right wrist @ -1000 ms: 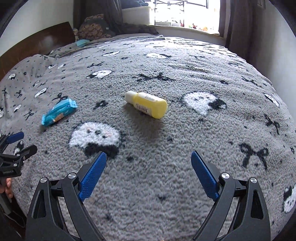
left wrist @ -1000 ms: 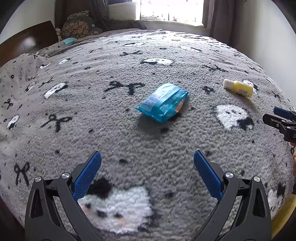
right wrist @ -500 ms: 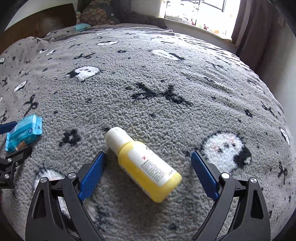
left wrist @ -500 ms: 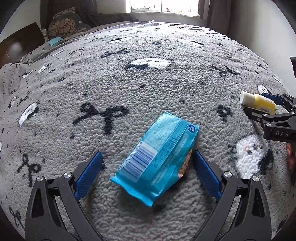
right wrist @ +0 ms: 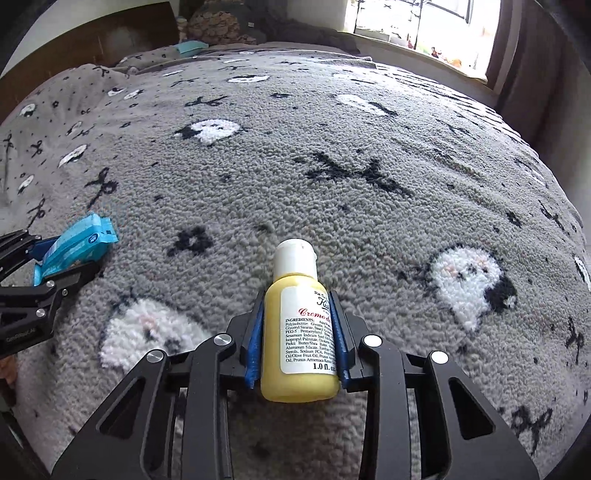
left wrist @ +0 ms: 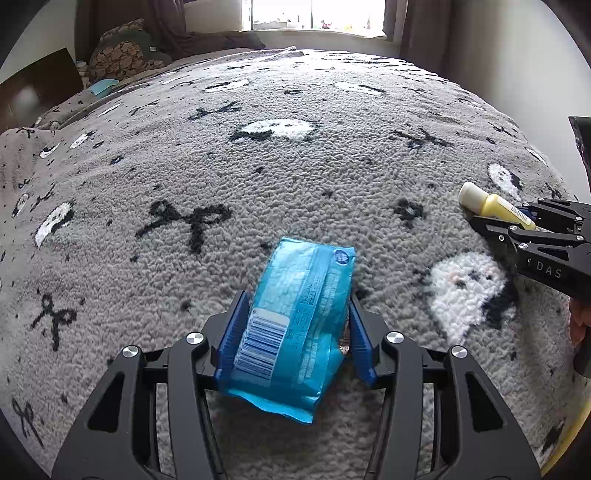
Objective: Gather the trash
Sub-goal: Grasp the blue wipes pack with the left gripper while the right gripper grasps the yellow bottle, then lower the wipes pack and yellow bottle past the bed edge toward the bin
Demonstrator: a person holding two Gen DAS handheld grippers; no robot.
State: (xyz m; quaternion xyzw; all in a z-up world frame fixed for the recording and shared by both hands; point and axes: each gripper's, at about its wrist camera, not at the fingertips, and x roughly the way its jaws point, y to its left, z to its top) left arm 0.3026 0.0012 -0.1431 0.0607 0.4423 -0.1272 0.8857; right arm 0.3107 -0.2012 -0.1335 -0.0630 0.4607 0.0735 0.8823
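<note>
A blue snack packet (left wrist: 303, 314) lies on the grey blanket (left wrist: 295, 184) between the blue pads of my left gripper (left wrist: 297, 299). Its jaws are closing and both pads press on the packet's sides. In the right wrist view a small yellow lotion bottle (right wrist: 299, 332) with a white cap lies between the pads of my right gripper (right wrist: 296, 295). Those jaws are closing too and squeeze the bottle's body. Each view also shows the other gripper off to the side: the right gripper (left wrist: 517, 221) on the bottle (left wrist: 491, 206), the left gripper (right wrist: 62, 254) on the packet (right wrist: 81, 236).
The blanket, patterned with black bows and white ghosts, covers a wide bed. Pillows (left wrist: 122, 55) and a dark wooden headboard (left wrist: 37, 92) are at the far left, a window (left wrist: 314, 14) is beyond the bed, and a wall (left wrist: 517, 74) runs along the right.
Both grippers moved forward over their objects, then the jaws closed in. The left now pinches the blue packet and the right pinches the yellow bottle, which has turned cap-forward.
</note>
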